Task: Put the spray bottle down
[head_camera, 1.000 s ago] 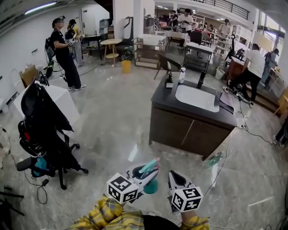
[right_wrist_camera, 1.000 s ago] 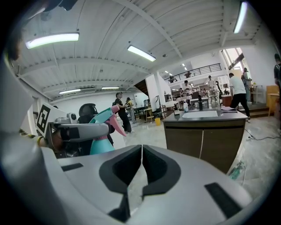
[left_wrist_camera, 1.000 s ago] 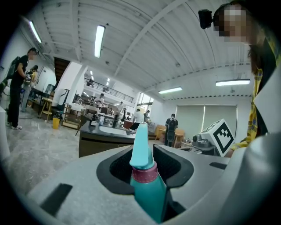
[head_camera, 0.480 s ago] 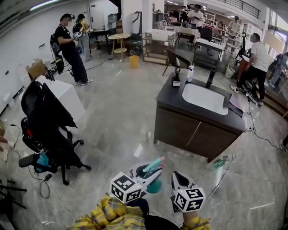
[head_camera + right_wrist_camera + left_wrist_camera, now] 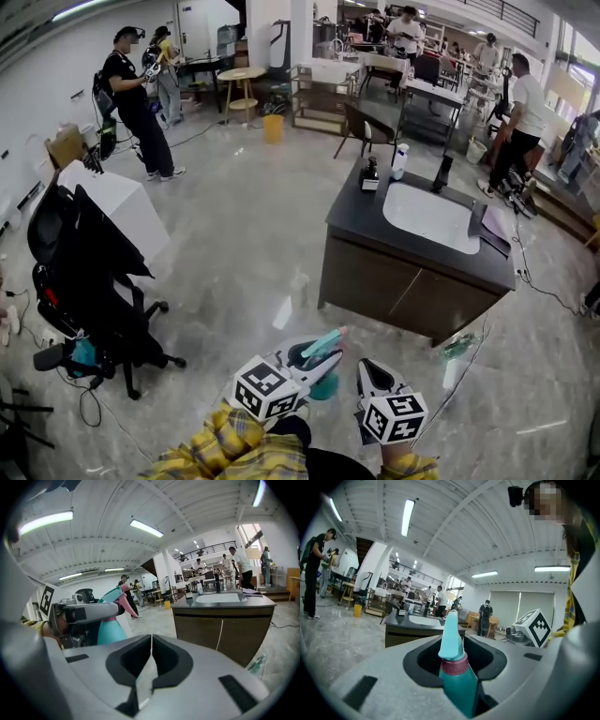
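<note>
Holding a teal plastic spray bottle with a pink collar (image 5: 458,686) in the left gripper (image 5: 316,364), clenched on it right around the collar. Nothing in the right gripper (image 5: 151,644): pressed shut on itself, riding just beside the left one. Bottle-wise: up in the air, low in front of the body, over the grey polished floor (image 5: 234,234), well apart from the brown cabinet (image 5: 403,286) ahead with its dark countertop (image 5: 356,214) and white basin (image 5: 431,217). Looks like the carry part of the job, nothing set down yet.

To do this bit well, probably:
- Head for the bare near-left corner of that countertop, clear of the small dark bottle (image 5: 368,175) and white bottle (image 5: 400,161) near the far-left corner, and short of the basin rim.
- Tip the base flat before lowering, land it fully on the top rather than hanging over the edge, and only then let go.
- Back straight out afterwards, so as not to clip the spray head.

Orientation: leaning, not upright. Base down toward the floor, spray head up and tipped forward, pointing away from the body toward the cabinet. Long axis on a slant, roughly fore-and-aft, so needs a fair bit of righting before touchdown.
</note>
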A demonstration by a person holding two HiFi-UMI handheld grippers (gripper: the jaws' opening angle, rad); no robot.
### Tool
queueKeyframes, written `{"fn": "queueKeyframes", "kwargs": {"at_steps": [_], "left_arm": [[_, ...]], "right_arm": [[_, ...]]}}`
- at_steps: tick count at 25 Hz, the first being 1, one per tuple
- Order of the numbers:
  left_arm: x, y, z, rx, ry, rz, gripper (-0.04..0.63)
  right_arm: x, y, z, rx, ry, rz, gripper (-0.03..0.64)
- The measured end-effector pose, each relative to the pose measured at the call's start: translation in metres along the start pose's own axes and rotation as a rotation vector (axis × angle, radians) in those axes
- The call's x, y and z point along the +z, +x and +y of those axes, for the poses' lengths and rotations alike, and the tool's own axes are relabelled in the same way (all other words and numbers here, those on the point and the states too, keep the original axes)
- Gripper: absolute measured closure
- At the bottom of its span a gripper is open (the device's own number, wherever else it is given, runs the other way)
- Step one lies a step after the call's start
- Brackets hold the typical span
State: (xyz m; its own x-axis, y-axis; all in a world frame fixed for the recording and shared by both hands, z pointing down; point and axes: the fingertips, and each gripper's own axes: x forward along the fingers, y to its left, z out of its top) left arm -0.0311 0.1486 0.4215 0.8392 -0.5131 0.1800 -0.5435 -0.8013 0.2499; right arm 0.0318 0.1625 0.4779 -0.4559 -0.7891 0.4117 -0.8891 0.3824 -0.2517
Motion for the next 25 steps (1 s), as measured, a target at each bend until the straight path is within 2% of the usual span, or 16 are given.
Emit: {"fn": "queueKeyframes", "kwargs": {"at_steps": [8, 14, 19, 25], "left_arm": [[0.009, 0.005, 0.073, -0.010, -0.022, 0.006, 0.477], [0.016, 0.017, 0.116, -0.047, -0.018, 0.014, 0.477], [0.016, 0.032, 0.132, -0.070, -0.042, 0.022, 0.477], [0.026, 0.061, 0.158, -0.053, -0.044, 0.019, 0.477]], "right_arm": [[0.022, 0.068, -0.002, -0.026, 0.016, 0.019, 0.609], [0.037, 0.110, -0.008, -0.052, 0.020, 0.028, 0.609], [0.042, 0.125, -0.020, -0.076, 0.035, 0.047, 0.609], [0.057, 0.151, -0.047, -0.067, 0.041, 0.044, 0.609]]}}
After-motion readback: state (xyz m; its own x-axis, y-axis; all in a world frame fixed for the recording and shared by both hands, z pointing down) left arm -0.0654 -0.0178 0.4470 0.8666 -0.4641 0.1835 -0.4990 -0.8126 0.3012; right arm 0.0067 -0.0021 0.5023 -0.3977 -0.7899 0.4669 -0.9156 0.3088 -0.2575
